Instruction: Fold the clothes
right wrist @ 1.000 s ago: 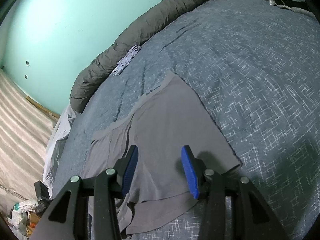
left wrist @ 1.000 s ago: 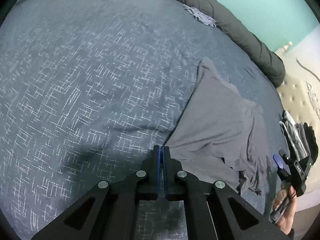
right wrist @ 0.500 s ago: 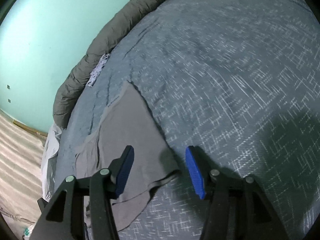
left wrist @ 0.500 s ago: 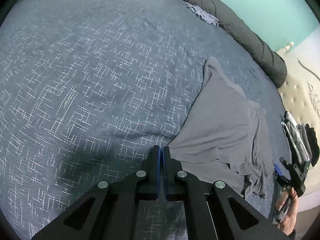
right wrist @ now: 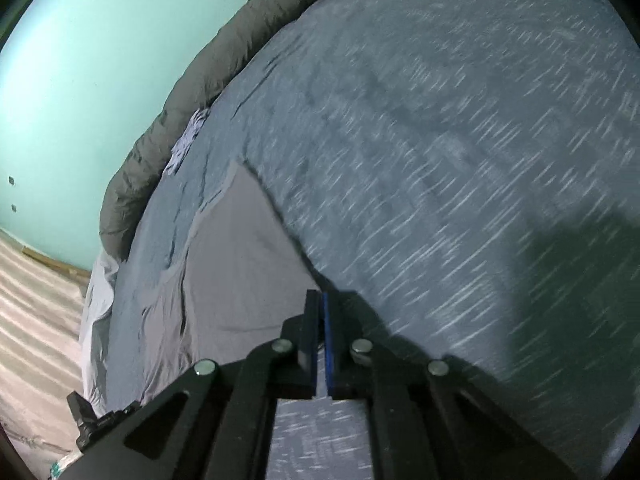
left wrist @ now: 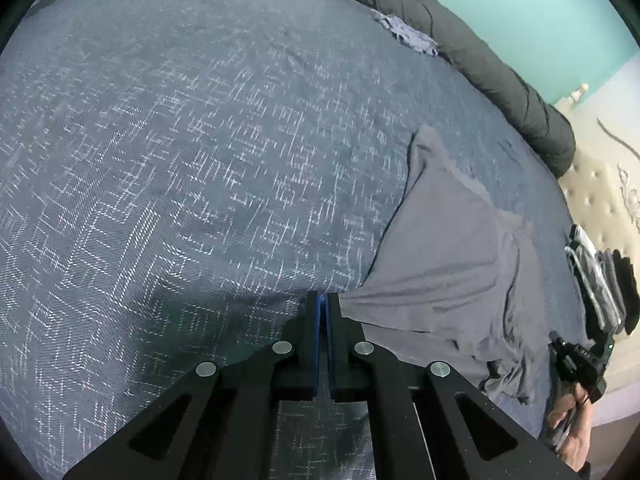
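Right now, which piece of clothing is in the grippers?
The plain grey shorts spread mid-bed; both grippers pinch their corner. The small patterned cloth lies untouched by the dark duvet.

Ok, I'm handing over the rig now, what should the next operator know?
Left gripper: shut on a near corner of the grey garment; creases run toward it.
Right gripper: shut at another corner; it looks like it has the fabric.
The garment lies spread on the blue bedspread, with no fold made yet.
Left to do: lift both corners, fold over, smooth.
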{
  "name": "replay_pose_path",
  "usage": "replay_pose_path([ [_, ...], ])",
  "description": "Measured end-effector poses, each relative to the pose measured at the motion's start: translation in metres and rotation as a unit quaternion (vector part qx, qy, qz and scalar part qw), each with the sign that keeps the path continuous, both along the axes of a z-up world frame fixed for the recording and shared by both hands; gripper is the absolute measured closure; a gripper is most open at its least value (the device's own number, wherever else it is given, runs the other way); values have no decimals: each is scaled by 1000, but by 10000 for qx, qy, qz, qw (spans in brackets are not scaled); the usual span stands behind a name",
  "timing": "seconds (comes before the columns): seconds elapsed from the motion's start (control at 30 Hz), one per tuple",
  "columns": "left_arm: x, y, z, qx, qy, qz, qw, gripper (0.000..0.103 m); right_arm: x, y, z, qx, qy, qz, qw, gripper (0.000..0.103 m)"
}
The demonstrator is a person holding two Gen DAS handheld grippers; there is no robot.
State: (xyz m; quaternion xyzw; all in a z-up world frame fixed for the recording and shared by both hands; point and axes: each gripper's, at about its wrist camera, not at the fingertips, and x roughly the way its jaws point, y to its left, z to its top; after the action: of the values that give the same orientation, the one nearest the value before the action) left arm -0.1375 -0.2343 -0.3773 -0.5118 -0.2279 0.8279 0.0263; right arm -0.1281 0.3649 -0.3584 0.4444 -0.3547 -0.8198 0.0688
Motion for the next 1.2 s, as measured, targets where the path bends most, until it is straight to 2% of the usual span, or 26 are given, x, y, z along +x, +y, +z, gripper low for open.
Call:
replay_pose_path([
  [0.27, 1, 6, -8, 97, -141, -58, 9998, 99, 0, -2, -5, 167, -52, 94, 9998, 101],
  [0.3, 2, 7, -5, 50, -125, -47, 9999, 94, 0, -2, -5, 170, -38, 87, 9998, 101],
  [0.33, 3, 7, -2, 3, -108, -36, 9999, 84, 1, -1, -5, 149, -29, 66, 9999, 101],
  [0.37, 5, 8, 1, -44, -91, -25, 9999, 77, 1, 0, -5, 136, -39, 67, 9999, 100],
  [0.4, 7, 7, 5, -62, -56, 28, 10000, 64, 2, 0, -3, 160, -45, 69, 9998, 99],
  [0.43, 11, 7, 11, -112, -9, 85, 9999, 58, 3, 0, 0, 213, -45, 65, 9997, 99],
  [0.53, 23, 11, 27, -270, 120, 130, 9995, 57, 10, 2, 9, 430, -47, -28, 9991, 88],
  [0.6, 27, 30, 32, -292, 145, -186, 9993, 57, 17, -1, 17, 400, -23, -21, 9992, 67],
  [0.63, 29, 40, 34, -302, 158, -344, 9988, 57, 21, -7, 21, 382, -9, 80, 9992, 63],
  [0.77, 40, 93, 32, -285, 86, -1163, 9928, 57, 40, -52, 33, 251, -5, 932, 9953, 62],
  [0.83, 51, 107, 29, -259, 27, -1441, 9892, 57, 49, -84, 32, 219, -94, 1499, 9884, 62],
  [0.93, 51, 128, 21, -322, -26, -1724, 9845, 57, 61, -113, 23, 141, -357, 2044, 9781, 62],
  [1.03, 47, 141, 14, -287, -34, -1849, 9823, 57, 67, -130, 16, 149, -556, 2275, 9721, 62],
  [1.2, 36, 147, 6, -310, -14, -1909, 9811, 57, 59, -146, 15, 276, -647, 2368, 9690, 62],
])
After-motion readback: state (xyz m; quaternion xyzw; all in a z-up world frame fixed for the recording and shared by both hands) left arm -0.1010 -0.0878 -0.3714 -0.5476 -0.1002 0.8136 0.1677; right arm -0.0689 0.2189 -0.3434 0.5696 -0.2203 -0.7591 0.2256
